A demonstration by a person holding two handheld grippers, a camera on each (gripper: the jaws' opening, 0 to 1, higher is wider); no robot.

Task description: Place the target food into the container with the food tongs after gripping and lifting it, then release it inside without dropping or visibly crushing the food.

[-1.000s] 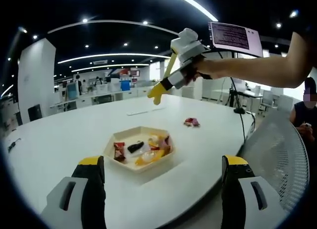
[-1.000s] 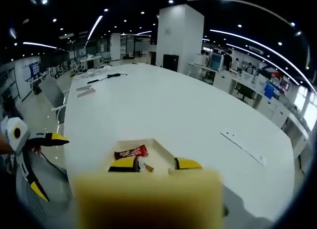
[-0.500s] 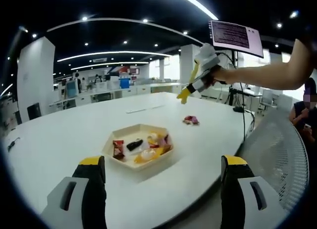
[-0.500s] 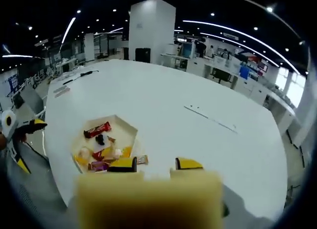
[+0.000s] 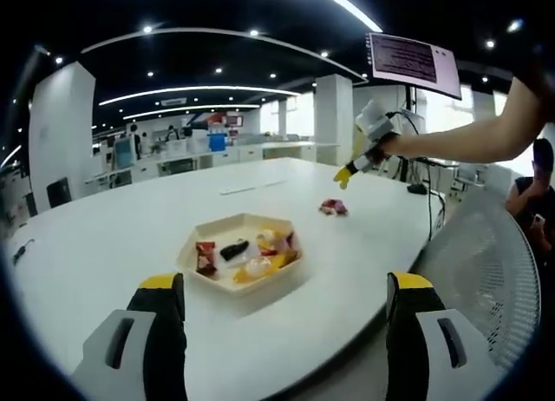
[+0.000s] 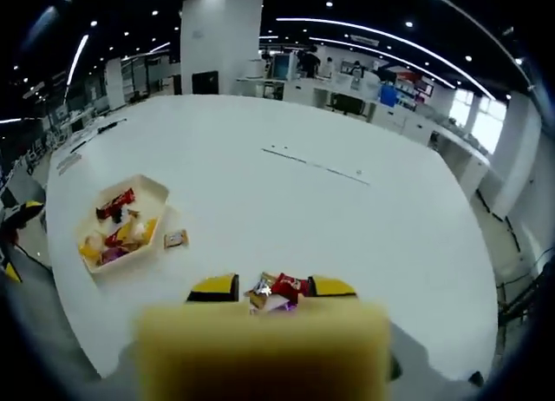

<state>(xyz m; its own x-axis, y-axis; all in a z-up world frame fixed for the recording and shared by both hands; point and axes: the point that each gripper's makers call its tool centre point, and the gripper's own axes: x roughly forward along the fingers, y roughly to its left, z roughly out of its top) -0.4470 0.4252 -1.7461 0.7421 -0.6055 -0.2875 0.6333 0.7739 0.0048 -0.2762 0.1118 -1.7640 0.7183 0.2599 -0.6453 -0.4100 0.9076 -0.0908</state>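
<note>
Reaching step: right gripper (image 6: 270,286), jaws apart, either side of red wrapped snack (image 6: 276,291) near surface (image 6: 347,219) edge. Left gripper (image 5: 282,284) open, idle. Next: close gently, lift, carry to tray (image 6: 154,191).

White table (image 6: 347,236); cream tray (image 5: 208,278) of red, yellow, black snacks; a red-wrapped snack (image 6: 277,290) (silver edges).

The left gripper view is taken low from the table (image 5: 104,245) edge, facing across it, with the tray (image 5: 244,264) near and the right gripper (image 5: 346,174) seen farther off. The right gripper view is taken from above, tilted down, close over a wrapped snack (image 6: 277,292). Table, tray (image 6: 121,223) and snack (image 5: 333,208) are shared.
</note>
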